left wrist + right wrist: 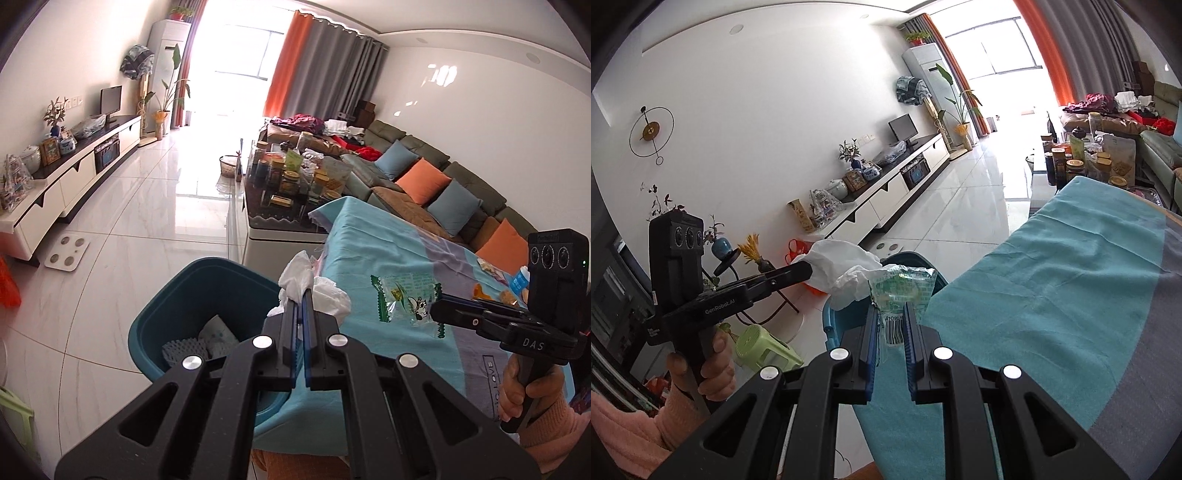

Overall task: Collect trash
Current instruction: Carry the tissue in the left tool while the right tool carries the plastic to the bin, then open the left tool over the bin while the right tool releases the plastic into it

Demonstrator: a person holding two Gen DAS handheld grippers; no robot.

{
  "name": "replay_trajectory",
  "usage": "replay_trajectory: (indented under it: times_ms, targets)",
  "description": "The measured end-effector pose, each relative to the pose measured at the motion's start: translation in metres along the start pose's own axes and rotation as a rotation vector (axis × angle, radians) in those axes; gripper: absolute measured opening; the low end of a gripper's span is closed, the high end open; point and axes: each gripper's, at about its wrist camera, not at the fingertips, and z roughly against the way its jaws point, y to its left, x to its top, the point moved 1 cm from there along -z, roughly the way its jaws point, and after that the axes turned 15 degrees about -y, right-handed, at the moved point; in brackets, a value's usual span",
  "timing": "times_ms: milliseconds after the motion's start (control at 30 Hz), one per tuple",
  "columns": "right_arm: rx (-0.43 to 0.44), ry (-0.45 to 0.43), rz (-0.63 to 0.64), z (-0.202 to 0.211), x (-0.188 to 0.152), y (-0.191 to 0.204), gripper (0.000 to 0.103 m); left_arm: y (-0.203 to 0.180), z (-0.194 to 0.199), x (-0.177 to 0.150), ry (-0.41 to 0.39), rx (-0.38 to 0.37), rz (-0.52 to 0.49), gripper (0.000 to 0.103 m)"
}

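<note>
While both pieces of trash are being carried at once, the left hand-held gripper (301, 295) is pinching a crumpled white tissue (314, 288), its jaws pressed together on the paper with almost no gap showing between the blue pads (306, 314). The tissue is bunching up above and beside the fingertips and is hanging just over the near rim of the teal bin (177, 295), probably so that it will fall inside on release. The right hand-held gripper (890, 314) is clamping a clear green-printed wrapper (901, 284) by its barcode end, jaws narrowly apart with the film between them, the rest of the packet sticking out forward towards the bin's rim (912, 256). In the left wrist view the wrapper (406, 302) is lying over the turquoise cloth covering the surface (388, 240), not yet over the bin. A hand in a pink sleeve (532, 391) is gripping the right tool's handle; the other hand (701, 373) is holding the left tool. The bin is already containing a grey textured piece (184, 349) and some pale paper (219, 332). More scraps (495, 284) are lying farther along the cloth near the right tool, so collecting looks unfinished. Beyond are the tiled floor (147, 206), a cluttered coffee table (288, 177) and a sofa with cushions (421, 181).
</note>
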Motion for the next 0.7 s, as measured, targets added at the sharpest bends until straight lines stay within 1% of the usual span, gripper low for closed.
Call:
replay_trajectory:
  times_ms: [233, 500, 700]
  targets:
    - [0.02, 0.038, 0.012, -0.026, 0.0, 0.011, 0.013, 0.021, -0.006, -0.007, 0.021, 0.037, 0.029, 0.003]
    - [0.018, 0.076, 0.008, -0.055, 0.001, 0.014, 0.014, 0.036, -0.022, -0.018, 0.051, 0.081, 0.056, 0.003]
    - [0.012, 0.105, 0.01, -0.076, -0.002, 0.017, 0.014, 0.049, -0.033, -0.026, 0.076, 0.1, 0.075, 0.003]
